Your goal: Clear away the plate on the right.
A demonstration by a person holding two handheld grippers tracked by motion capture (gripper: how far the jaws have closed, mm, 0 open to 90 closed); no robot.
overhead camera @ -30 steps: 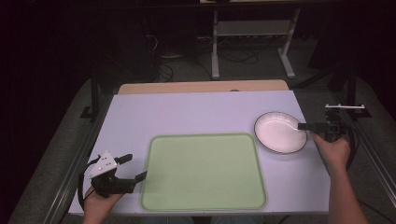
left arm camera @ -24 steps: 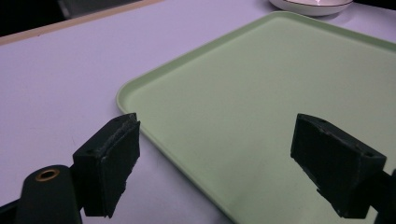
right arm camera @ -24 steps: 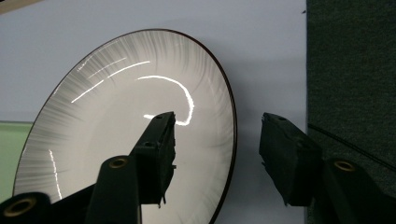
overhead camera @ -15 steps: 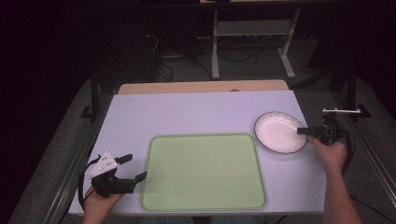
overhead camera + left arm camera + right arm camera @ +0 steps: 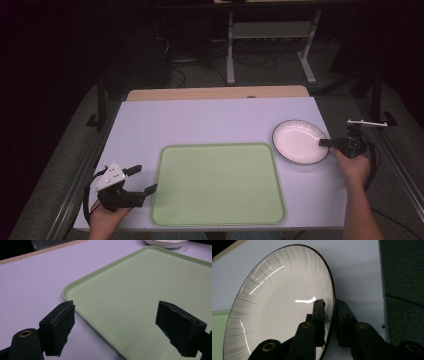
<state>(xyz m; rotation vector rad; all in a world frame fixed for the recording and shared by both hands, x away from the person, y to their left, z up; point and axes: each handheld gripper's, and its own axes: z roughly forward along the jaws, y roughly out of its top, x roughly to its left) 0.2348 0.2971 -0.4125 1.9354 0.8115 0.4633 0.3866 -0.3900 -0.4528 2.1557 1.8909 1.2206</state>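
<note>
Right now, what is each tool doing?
Left tool: open, empty, at the green tray's corner.
Right tool: closed on the white plate's rim.

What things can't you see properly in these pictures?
- Whether the plate is lifted or touching the table: the high view cannot settle it.
- Plate's underside: hidden in the right gripper view by the plate itself, where the right gripper pinches its rim.
- Tray: its far right part is cut off by the edge of the left gripper view.

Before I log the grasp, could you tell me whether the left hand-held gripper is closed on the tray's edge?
No, the left hand-held gripper is open, its jaws wide apart over the green tray corner.
</note>
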